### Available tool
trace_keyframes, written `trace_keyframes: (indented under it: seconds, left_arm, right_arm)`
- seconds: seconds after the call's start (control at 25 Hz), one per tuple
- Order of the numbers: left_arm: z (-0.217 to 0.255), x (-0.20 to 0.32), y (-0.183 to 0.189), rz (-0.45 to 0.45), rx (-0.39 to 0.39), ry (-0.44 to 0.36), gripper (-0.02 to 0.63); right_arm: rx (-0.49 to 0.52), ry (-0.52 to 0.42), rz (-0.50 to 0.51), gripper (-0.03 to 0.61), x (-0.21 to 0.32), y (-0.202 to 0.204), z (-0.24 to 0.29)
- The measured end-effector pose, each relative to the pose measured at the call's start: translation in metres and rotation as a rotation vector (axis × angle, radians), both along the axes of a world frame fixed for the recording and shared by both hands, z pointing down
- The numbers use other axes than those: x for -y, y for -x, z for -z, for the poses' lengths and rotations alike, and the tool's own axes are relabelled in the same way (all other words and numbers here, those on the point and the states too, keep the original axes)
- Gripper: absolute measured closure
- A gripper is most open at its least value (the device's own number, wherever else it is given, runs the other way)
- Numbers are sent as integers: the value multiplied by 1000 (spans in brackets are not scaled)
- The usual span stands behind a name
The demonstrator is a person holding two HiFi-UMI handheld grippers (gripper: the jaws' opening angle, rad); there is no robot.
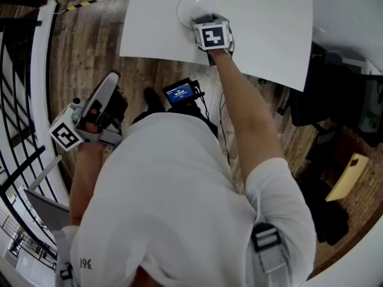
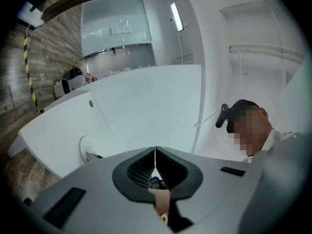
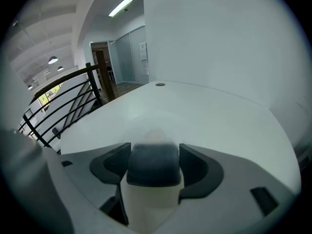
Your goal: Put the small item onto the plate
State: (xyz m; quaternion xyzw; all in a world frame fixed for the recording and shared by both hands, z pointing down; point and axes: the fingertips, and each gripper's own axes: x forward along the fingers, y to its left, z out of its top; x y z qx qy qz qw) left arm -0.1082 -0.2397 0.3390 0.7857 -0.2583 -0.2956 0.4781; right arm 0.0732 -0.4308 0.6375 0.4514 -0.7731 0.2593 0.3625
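A white plate lies near the front edge of the white table. My right gripper reaches over the plate's near rim. In the right gripper view it is shut on a small item with a dark grey cap and a cream body, held just above the pale plate. My left gripper hangs off the table at the left, over the wooden floor. Its jaws are shut with nothing between them. From there the plate shows at the table's left end.
A black railing curves along the left. A dark device with a lit screen stands on the floor by the table's edge. A black chair and a yellow board are at the right.
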Motion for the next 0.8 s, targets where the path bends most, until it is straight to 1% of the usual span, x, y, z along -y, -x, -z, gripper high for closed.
trace_keyframes:
  seconds: [0.12, 0.24, 0.48, 0.72, 0.8]
  left_arm:
    - [0, 1, 0, -1, 1, 4, 606]
    - [-2, 0, -1, -6, 6, 8, 607]
    - [-3, 1, 1, 6, 18, 17, 607]
    - [-6, 0, 4, 12, 19, 24, 607]
    - [-5, 1, 3, 8, 17, 23, 607]
  right_arm:
    - [14, -39, 6, 264, 11, 6, 10]
    - [-4, -56, 16, 264, 22, 8, 14]
    - [-95, -25, 13, 262, 29, -6, 2]
    - [-102, -1, -7, 262, 26, -8, -7]
    - [-104, -13, 6, 262, 28, -6, -5]
